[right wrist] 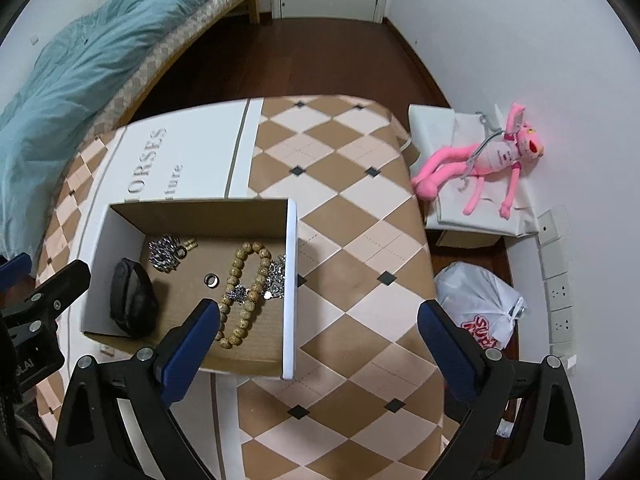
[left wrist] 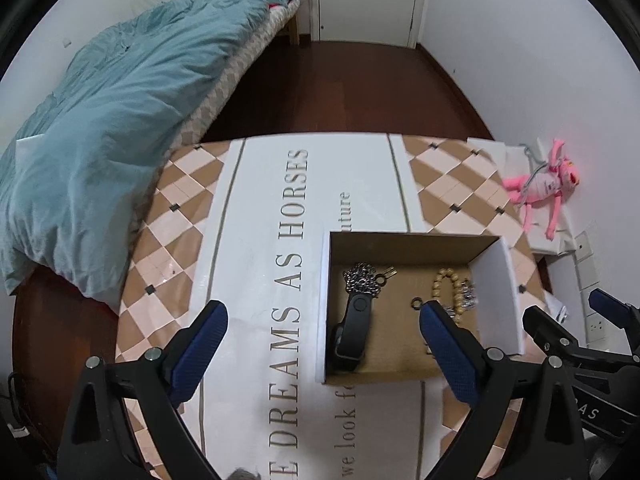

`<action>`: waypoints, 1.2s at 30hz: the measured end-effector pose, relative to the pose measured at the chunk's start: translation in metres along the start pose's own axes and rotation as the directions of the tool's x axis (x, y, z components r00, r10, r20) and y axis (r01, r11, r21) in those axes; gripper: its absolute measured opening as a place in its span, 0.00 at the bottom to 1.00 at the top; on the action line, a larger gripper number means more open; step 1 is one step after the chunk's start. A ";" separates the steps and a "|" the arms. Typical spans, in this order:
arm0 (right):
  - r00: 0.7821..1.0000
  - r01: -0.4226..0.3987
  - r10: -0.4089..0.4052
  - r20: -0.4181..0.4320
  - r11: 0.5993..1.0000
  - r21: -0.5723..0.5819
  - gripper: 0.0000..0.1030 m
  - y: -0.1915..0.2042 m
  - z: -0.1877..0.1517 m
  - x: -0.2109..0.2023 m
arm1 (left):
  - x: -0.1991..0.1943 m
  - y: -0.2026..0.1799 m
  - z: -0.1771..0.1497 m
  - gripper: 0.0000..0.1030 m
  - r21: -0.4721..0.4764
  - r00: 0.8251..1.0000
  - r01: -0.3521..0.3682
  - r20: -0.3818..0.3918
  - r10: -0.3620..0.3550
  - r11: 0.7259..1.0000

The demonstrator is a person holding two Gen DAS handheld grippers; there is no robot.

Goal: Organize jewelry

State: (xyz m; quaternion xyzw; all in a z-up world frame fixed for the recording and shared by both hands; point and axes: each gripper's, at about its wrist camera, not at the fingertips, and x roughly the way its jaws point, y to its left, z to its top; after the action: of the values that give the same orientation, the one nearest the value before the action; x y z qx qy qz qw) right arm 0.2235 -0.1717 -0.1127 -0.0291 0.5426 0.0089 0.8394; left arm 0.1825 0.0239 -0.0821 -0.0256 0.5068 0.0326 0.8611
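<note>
An open cardboard box (left wrist: 496,300) (right wrist: 290,280) with white outer walls sits on the table. Inside lie a black wristband (left wrist: 354,330) (right wrist: 130,300), a silver chain (left wrist: 362,280) (right wrist: 164,254), a wooden bead bracelet (left wrist: 442,284) (right wrist: 244,292), a small dark ring (left wrist: 417,302) (right wrist: 211,280) and silver pieces (right wrist: 276,276). My left gripper (left wrist: 324,348) is open and empty, hovering above the box's near left side. My right gripper (right wrist: 316,344) is open and empty, above the box's right wall and the checkered table.
The table (right wrist: 352,240) has a brown and cream diamond cloth and a white runner with lettering (left wrist: 292,240). A bed with a blue quilt (left wrist: 100,140) stands to the left. A pink plush toy (right wrist: 492,160) and a white plastic bag (right wrist: 480,304) lie to the right.
</note>
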 end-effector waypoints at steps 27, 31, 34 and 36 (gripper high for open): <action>0.927 0.001 -0.005 0.375 1.000 0.012 1.00 -0.009 -0.077 -0.259 | -0.218 0.008 -0.058 0.95 -0.029 0.961 -0.030 0.275 0.037 0.999; 0.919 -0.012 0.006 0.393 1.000 0.013 1.00 -0.010 -0.086 -0.279 | -0.229 0.013 -0.066 0.95 -0.046 0.964 -0.022 0.264 0.033 0.999; 0.919 -0.015 0.008 0.395 1.000 0.016 1.00 -0.011 -0.092 -0.288 | -0.234 0.014 -0.069 0.95 -0.048 0.966 -0.017 0.255 0.029 0.999; 0.923 -0.025 0.017 0.385 1.000 0.016 1.00 -0.013 -0.095 -0.290 | -0.236 0.014 -0.070 0.95 -0.048 0.969 -0.007 0.246 0.019 0.999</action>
State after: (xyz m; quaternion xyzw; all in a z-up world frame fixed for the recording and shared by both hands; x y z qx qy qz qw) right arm 0.0189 -0.1851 0.1131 -0.0126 0.3679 0.0178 0.9296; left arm 0.0063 0.0249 0.0903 -0.0381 0.3951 0.0530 0.9163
